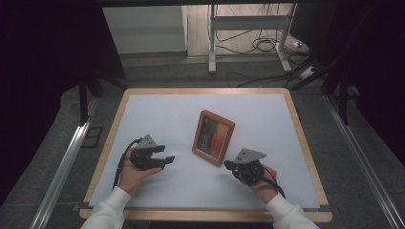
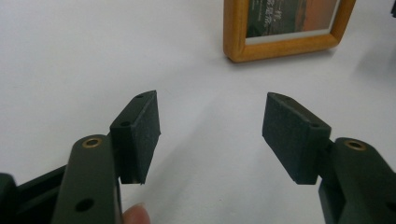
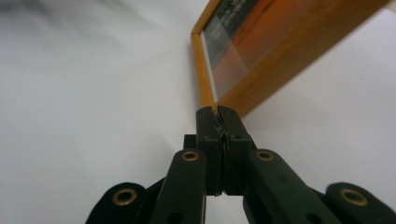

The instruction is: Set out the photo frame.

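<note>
Here, right claw [image 3: 217, 112] pressed closed at picture frame [image 3: 261, 51] corner, left claw [image 2: 210, 133] wide, empty

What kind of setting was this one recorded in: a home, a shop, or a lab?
Most likely a lab or recording studio. A wood-edged table with a white mat stands between dark curtains; loose cables trail on the floor by a metal stand. On the mat lies a lone picture frame.

One wooden picture frame [image 1: 213, 137], two tools, one white table [image 1: 157, 109].
</note>
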The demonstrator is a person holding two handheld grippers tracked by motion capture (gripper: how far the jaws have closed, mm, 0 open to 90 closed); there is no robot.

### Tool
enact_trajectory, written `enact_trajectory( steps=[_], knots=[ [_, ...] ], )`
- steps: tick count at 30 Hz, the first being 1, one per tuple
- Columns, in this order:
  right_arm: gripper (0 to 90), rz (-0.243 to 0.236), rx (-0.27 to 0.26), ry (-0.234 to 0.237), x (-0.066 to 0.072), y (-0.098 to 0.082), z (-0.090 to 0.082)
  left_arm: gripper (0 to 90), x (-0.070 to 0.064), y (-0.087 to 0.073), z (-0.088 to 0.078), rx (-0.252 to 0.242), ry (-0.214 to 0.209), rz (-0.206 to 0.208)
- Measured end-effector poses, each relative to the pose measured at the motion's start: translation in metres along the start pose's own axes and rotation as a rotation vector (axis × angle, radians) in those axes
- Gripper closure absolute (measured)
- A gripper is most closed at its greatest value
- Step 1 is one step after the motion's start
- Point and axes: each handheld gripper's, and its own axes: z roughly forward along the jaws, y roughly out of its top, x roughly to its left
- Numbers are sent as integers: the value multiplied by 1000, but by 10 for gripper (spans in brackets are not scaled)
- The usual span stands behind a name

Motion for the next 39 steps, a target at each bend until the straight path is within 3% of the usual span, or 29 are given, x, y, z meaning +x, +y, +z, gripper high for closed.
enact_trajectory(
  steps=[5, 11, 18, 21, 23, 39],
  knots=[
    [891, -11, 16, 20, 11, 11, 18, 363, -2, 1, 3, -14, -32, -19],
    [892, -57, 56, 17, 23, 18, 36, 363, -1, 1, 1, -12, -24, -11],
    [895, -22, 90, -6, 10, 9, 45, 362, -1, 1, 3, -6, -27, -14],
    [895, -12, 97, 12, 7, 7, 48, 361, -2, 0, 3, -2, -30, -8],
    [895, -30, 107, 1, 8, 7, 49, 360, -3, 0, 4, 4, -33, -3],
    [895, 18, 112, -42, -12, -1, 41, 358, 0, -2, 3, 1, -33, -20]
  ],
)
